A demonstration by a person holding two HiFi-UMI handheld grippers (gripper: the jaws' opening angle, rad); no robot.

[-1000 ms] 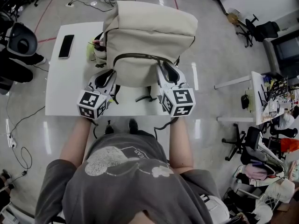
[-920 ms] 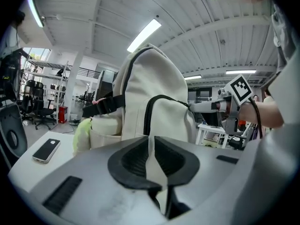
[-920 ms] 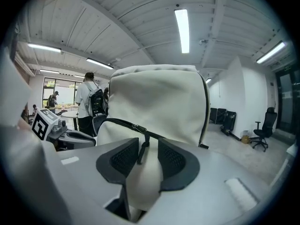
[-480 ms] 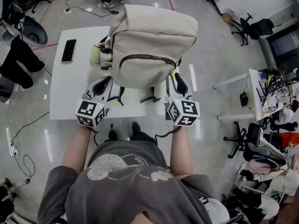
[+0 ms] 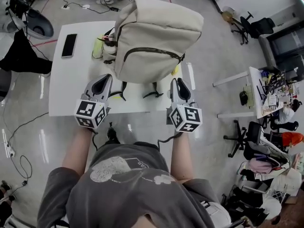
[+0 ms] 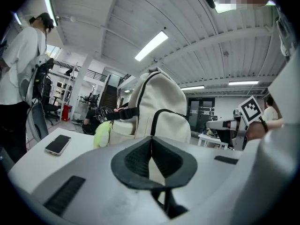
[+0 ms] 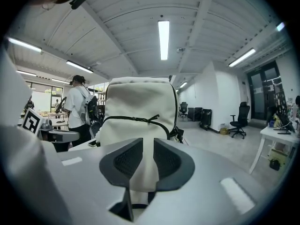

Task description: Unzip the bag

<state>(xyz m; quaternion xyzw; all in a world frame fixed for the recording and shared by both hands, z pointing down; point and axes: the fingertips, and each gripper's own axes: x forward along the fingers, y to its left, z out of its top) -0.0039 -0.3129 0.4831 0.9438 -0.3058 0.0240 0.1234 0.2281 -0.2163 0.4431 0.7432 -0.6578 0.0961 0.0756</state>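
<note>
A cream backpack (image 5: 156, 37) stands upright on the white table (image 5: 66, 94), with a dark zipper line (image 5: 152, 51) curving across its front pocket. My left gripper (image 5: 101, 83) hovers near the table's front edge, short of the bag's lower left corner. In the left gripper view, that gripper (image 6: 151, 142) has its pads meeting with nothing between them, and the bag (image 6: 159, 111) stands beyond. My right gripper (image 5: 175, 85) is short of the bag's lower right corner. In its own view the right gripper (image 7: 148, 146) shows a gap between the jaws, which are closing on nothing, and the bag (image 7: 138, 107) is ahead.
A black phone (image 5: 69, 45) lies at the table's far left, and a yellow-green item (image 5: 97, 49) sits against the bag's left side. Black straps (image 5: 152, 91) trail toward the front edge. A person (image 6: 18, 69) stands left of the table. Office chairs and desks fill the right.
Both grippers have drawn back from the bag's lower corners toward the table's front edge. The bag still stands upright.
</note>
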